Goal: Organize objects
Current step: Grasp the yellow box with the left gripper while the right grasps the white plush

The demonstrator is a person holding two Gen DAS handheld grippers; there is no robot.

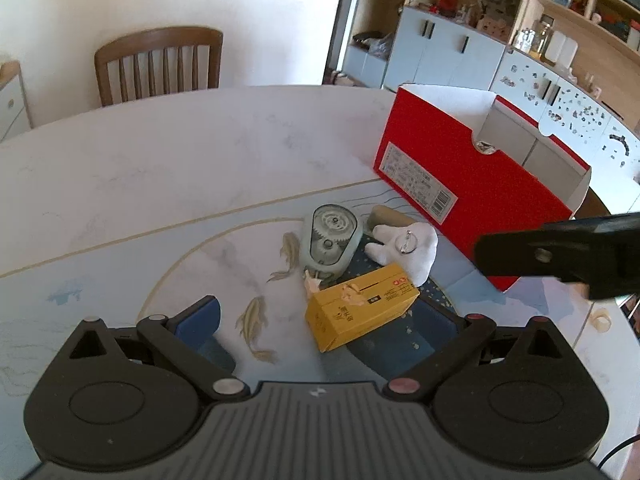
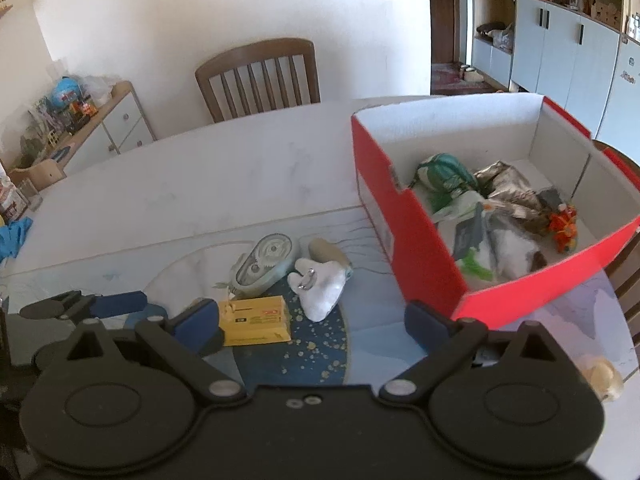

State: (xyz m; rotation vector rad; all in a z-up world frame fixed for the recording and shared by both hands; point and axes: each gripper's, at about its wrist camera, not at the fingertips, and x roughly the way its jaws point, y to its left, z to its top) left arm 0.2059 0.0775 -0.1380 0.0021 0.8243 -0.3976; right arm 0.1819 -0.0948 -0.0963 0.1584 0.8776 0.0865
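A yellow box [image 1: 360,306] [image 2: 256,320] lies on the table's blue-patterned centre. It sits between the wide-apart fingers of my left gripper [image 1: 324,320], with no pad touching it. Behind it lie a pale green tape dispenser with gears [image 1: 330,240] [image 2: 266,264], a white tooth-shaped plush with a metal ring [image 1: 404,248] [image 2: 320,284] and a tan object [image 1: 388,216] [image 2: 326,250]. My right gripper [image 2: 312,324] stands open just in front of these things, its left pad [image 2: 200,320] beside the yellow box. In the left wrist view it shows as a black bar [image 1: 560,252].
An open red shoebox [image 1: 460,176] [image 2: 400,216] stands at the right and holds several items, green, silvery and orange. A wooden chair [image 1: 160,64] [image 2: 260,76] stands behind the table. A small tape ring [image 1: 600,318] lies near the right table edge.
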